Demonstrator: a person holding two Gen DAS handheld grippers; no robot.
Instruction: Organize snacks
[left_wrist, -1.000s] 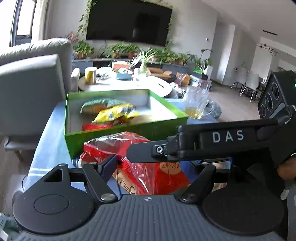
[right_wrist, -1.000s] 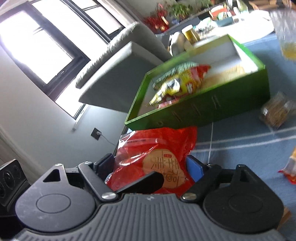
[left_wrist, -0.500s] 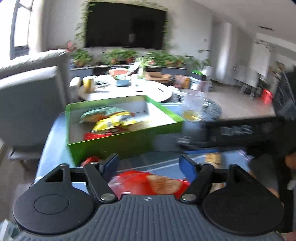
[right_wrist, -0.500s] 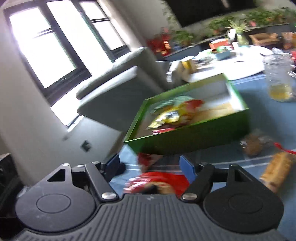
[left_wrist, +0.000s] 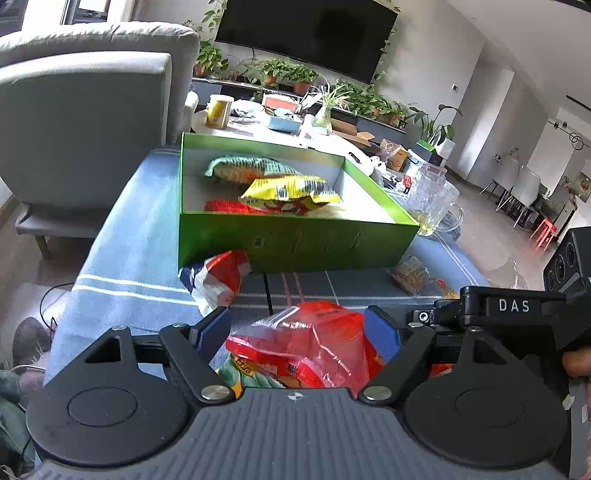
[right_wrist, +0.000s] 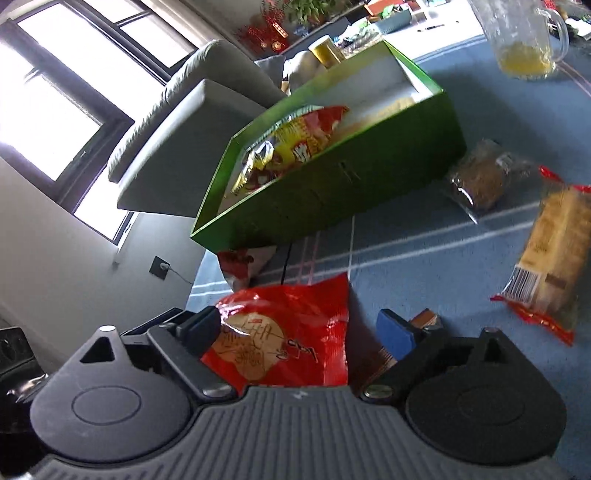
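Observation:
A red snack bag (left_wrist: 306, 343) lies on the blue cloth in front of the green box (left_wrist: 295, 243). My left gripper (left_wrist: 297, 332) straddles it with its jaws opening; the bag sits between the blue pads and is not pinched. In the right wrist view the same red bag (right_wrist: 284, 339) rests against the left pad of my right gripper (right_wrist: 299, 328), whose jaws are also opening, with a gap at the right pad. The box (right_wrist: 369, 177) holds a green, a yellow and a red packet. My right gripper's finger (left_wrist: 513, 306) shows at the right edge of the left wrist view.
A red, white and blue packet (left_wrist: 214, 277) leans at the box's near left corner. A clear packet of brown snacks (right_wrist: 476, 181) and a yellow biscuit pack (right_wrist: 554, 251) lie to the right. A glass mug (left_wrist: 432, 199) stands by the box's right end. A grey armchair (left_wrist: 85, 122) is left.
Both grippers have drawn back from the green box and sunk. The red bag now sits lower between wider jaws. The right gripper's finger has shifted from across the bag to the right edge.

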